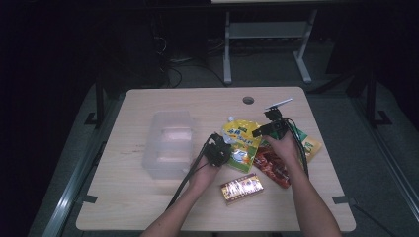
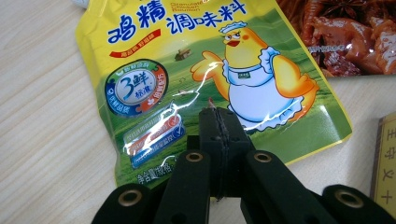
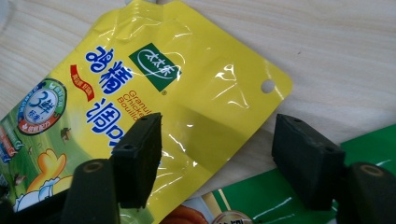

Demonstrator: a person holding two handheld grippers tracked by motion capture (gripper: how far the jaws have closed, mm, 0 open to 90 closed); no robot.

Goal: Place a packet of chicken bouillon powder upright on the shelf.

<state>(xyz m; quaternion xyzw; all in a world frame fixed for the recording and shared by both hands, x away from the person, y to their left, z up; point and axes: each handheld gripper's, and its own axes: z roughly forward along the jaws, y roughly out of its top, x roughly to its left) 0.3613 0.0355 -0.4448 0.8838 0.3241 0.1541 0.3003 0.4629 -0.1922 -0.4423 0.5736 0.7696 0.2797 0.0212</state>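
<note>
Yellow chicken-bouillon pouch (image 1: 240, 144) lies flat on light wood worktop (image 1: 148, 202), centre-right, w/ red snack packet (image 1: 271, 166) and green packet (image 1: 307, 143) just beside it; gold box (image 1: 241, 188) nearer the person, clear plastic container (image 1: 168, 143) to the left. Left gripper (image 2: 218, 122): jaws pressed together, nothing between them, over pouch's lower edge. Right gripper (image 3: 217, 142): jaws wide apart, empty, straddling pouch's top corner.

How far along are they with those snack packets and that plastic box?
Nothing looks packed yet: the clear plastic box seems empty. Both grippers are at the yellow chicken-bouillon pouch: the left gripper shut over it, the right gripper open above its corner. The red packet and gold box lie on the table.
</note>
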